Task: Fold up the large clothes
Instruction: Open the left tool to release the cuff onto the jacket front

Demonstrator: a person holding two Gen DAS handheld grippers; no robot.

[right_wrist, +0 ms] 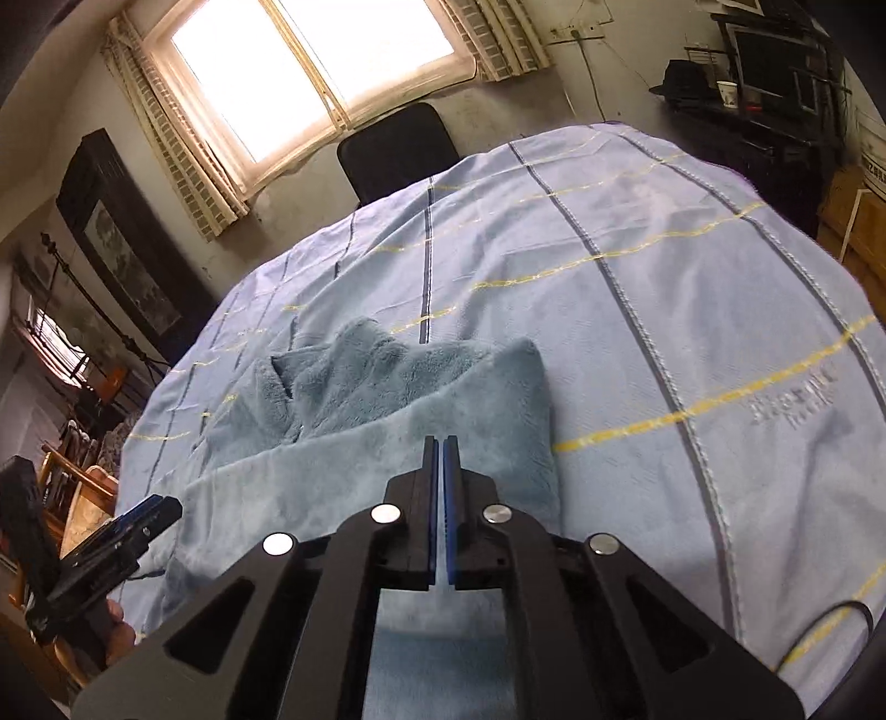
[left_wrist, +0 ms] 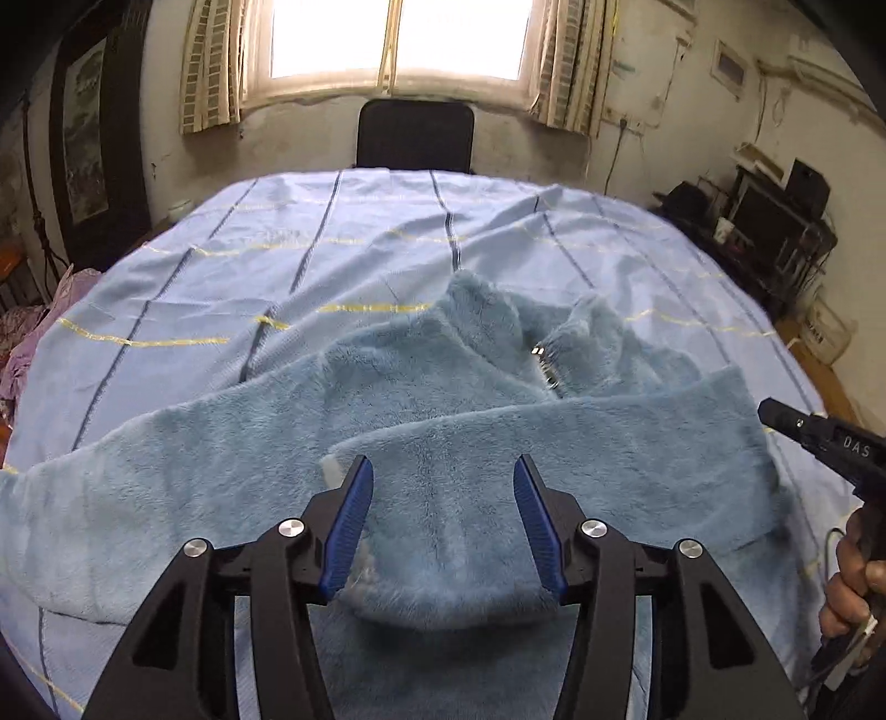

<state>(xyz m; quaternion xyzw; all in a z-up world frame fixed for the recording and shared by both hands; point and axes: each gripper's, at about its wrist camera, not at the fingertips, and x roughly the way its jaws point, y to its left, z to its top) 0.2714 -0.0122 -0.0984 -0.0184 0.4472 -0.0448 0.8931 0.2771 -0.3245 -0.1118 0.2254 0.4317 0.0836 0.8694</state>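
Note:
A light blue fleece garment (left_wrist: 443, 399) lies spread on the blue striped bedsheet (left_wrist: 277, 249), collar and zipper (left_wrist: 545, 365) pointing away from me. One sleeve (left_wrist: 581, 437) is folded across its body. My left gripper (left_wrist: 443, 462) hovers open just above that sleeve's near end, and nothing is pinched between its blue pads (left_wrist: 346, 520). My right gripper (right_wrist: 441, 440) is shut and empty over the right part of the fleece garment (right_wrist: 387, 399). The left wrist view shows the right gripper (left_wrist: 775, 418) in the air off the garment's right edge. The left gripper (right_wrist: 166, 507) appears at the far left of the right wrist view.
A black chair (left_wrist: 415, 135) stands at the bed's far side under a bright window (left_wrist: 398, 39). A dark shelf with clutter (left_wrist: 775, 221) is at the right wall. Purple cloth (left_wrist: 33, 343) lies off the bed's left edge. A cable (right_wrist: 819, 631) trails over the sheet at the near right.

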